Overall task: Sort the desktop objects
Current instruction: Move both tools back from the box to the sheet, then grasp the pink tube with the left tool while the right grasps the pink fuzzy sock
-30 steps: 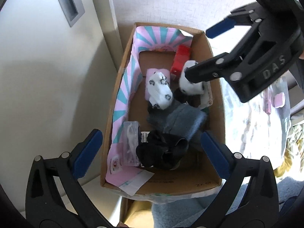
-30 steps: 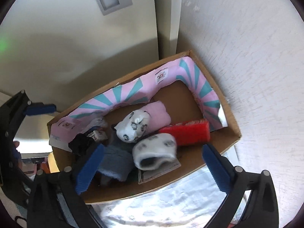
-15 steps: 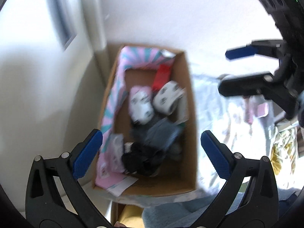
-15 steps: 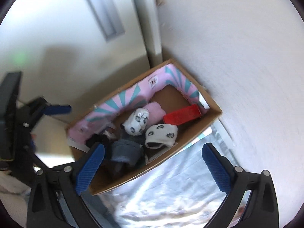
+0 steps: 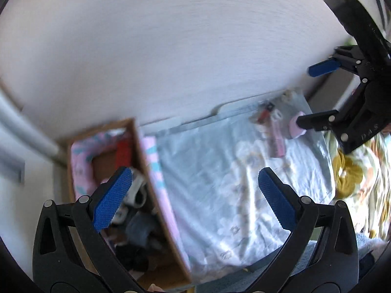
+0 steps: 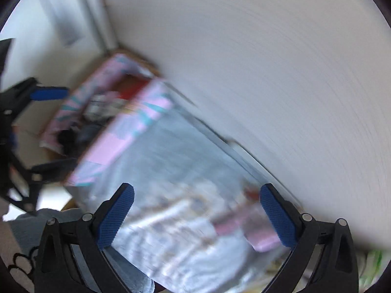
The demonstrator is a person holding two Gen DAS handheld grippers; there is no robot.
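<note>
**Grippers empty above the cloth, box at the left**

Left wrist view: my left gripper (image 5: 193, 196) has its jaws spread wide with nothing between them, the ribbed blue pads (image 5: 113, 199) hanging over a pale blue, wrinkled cloth (image 5: 220, 183). To the left sits the cardboard box (image 5: 156, 195), lined with pink and teal striped paper; inside I make out a flat red block (image 5: 123, 152), a white rolled sock (image 5: 135, 190), a grey fabric bundle (image 5: 140, 227) and something black and soft (image 5: 132, 256), all blurred. Far across the cloth, near the white wall (image 5: 171, 48), lie a slim pink stick-shaped item (image 5: 278, 141) and a rounded pink piece (image 5: 297, 128). My right gripper (image 5: 317, 92) hovers there, jaws apart, holding nothing.

Right wrist view: heavy blur. My right gripper (image 6: 195, 214) frames the cloth (image 6: 171, 166) with jaws wide. Pink shapes (image 6: 246, 227) smear between the pads; I cannot tell their form. The box (image 6: 117, 112) lies off to the upper left, beside the left gripper (image 6: 51, 127).
</note>
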